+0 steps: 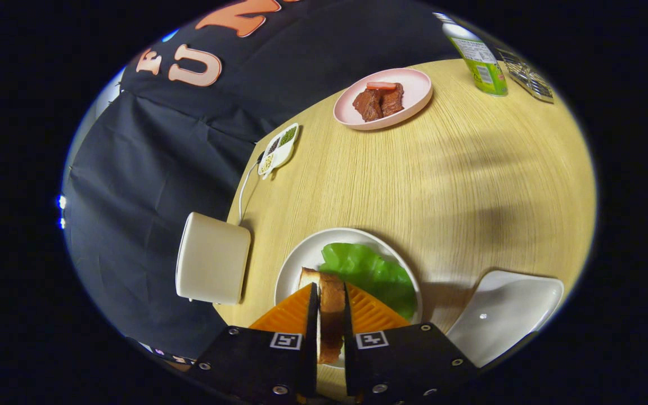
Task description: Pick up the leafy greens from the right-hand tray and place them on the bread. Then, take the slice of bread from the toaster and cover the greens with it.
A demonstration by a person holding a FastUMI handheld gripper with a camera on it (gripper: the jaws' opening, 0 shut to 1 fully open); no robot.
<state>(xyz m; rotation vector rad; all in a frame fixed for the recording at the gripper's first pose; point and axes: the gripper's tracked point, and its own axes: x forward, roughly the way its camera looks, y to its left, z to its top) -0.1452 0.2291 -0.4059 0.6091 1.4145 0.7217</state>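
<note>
The gripper (331, 306) is clamped on a slice of bread (331, 315), held on edge over the white plate (296, 270). The leafy greens (372, 270) lie there at one o'clock. The toaster (212, 259) stands at ten o'clock, an empty white tray (504, 315) at three o'clock.

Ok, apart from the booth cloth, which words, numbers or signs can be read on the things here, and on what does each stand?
Green can, label: there is print, but it is too small and blurred to read.
Square markers on the gripper: black-and-white patterns, no words.
Bread slice clamped between the fingers, white plate, greens: no text.
</note>
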